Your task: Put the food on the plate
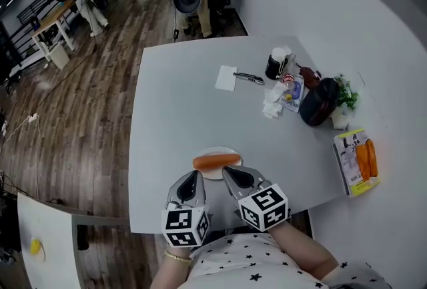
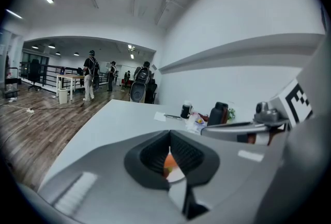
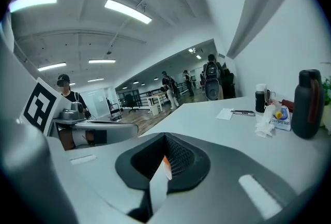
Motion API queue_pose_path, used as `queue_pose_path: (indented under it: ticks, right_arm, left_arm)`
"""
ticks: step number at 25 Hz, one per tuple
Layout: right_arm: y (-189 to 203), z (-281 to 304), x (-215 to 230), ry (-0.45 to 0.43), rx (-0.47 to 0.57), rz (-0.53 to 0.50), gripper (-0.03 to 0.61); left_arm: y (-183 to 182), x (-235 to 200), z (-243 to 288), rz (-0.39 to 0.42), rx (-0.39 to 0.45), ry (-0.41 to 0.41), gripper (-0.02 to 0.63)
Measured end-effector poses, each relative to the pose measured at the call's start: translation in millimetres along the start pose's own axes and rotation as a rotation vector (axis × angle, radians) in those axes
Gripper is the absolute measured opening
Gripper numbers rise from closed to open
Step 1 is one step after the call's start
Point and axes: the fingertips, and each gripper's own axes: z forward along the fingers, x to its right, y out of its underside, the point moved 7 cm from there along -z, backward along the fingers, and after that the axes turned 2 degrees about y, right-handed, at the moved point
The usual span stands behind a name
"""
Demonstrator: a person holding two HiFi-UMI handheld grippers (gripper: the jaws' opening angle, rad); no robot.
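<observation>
An orange-red sausage (image 1: 217,161) lies across a small white plate (image 1: 212,175) near the table's front edge. Both grippers hover just in front of the plate, tips pointing at it. My left gripper (image 1: 194,178) is shut with nothing in it, its tip by the plate's near left rim. My right gripper (image 1: 231,173) is also shut and empty, its tip at the plate's near right rim. In the left gripper view, the jaws (image 2: 169,135) meet, and a sliver of sausage (image 2: 169,165) shows below them. The right gripper view shows the same closed jaws (image 3: 165,137) with an orange sliver (image 3: 166,166).
Further back on the grey table lie a paper note (image 1: 226,78), a small knife (image 1: 249,77), a cup (image 1: 278,62), crumpled tissues (image 1: 272,106), a dark bottle (image 1: 319,102) and a small plant (image 1: 345,93). A packet with carrots (image 1: 357,161) sits at the right edge. People stand far off.
</observation>
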Motion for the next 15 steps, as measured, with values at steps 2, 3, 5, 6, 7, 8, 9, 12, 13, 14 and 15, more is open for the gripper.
queue_pose_path:
  ticks: [2,3,5,6,7,8,9,12,13,14,15]
  right_arm:
    - [1.0,-1.3,-1.8,-0.001,0.0,-0.005,-0.002]
    - [1.4,-2.2,-2.7,0.001,-0.001,-0.01,-0.002]
    - [1.8,-4.1,-4.4,0.004,-0.001,-0.016,-0.002]
    - [2.1,-4.9,-4.9,0.004,-0.001,-0.016,-0.002]
    - [2.6,-5.4,-5.2,0.003,-0.003,-0.015,-0.002]
    - [3.3,-5.8,-5.6,0.0,-0.006,-0.014,-0.002]
    - [4.0,-5.9,-6.2,-0.002,-0.01,-0.014,-0.002]
    - [5.8,-5.8,-8.4,-0.012,-0.015,-0.017,-0.002]
    - [6.1,-5.7,-9.0,-0.014,-0.015,-0.02,-0.002]
    - [6.5,-5.6,-9.5,-0.016,-0.016,-0.022,-0.002]
    - [6.8,-5.5,-10.0,-0.019,-0.016,-0.025,-0.002]
  left_arm:
    - [-0.8,0.2,-1.2,-0.001,0.004,0.0,0.008]
    - [-1.2,0.1,-2.0,-0.001,0.006,0.0,0.008]
    - [-1.7,-0.3,-3.6,-0.004,0.009,-0.001,0.008]
    - [-1.6,-0.4,-4.2,-0.006,0.009,-0.002,0.008]
    - [-1.3,-0.2,-4.6,-0.007,0.008,-0.002,0.008]
    - [-0.9,0.1,-4.8,-0.008,0.007,-0.002,0.008]
    - [-0.6,0.4,-5.0,-0.009,0.006,-0.002,0.008]
    - [-0.1,1.8,-5.3,-0.006,0.006,0.003,0.008]
    - [-0.1,2.3,-5.4,-0.005,0.006,0.005,0.008]
    - [-0.1,2.8,-5.4,-0.005,0.008,0.006,0.008]
    - [-0.1,3.2,-5.5,-0.005,0.009,0.006,0.008]
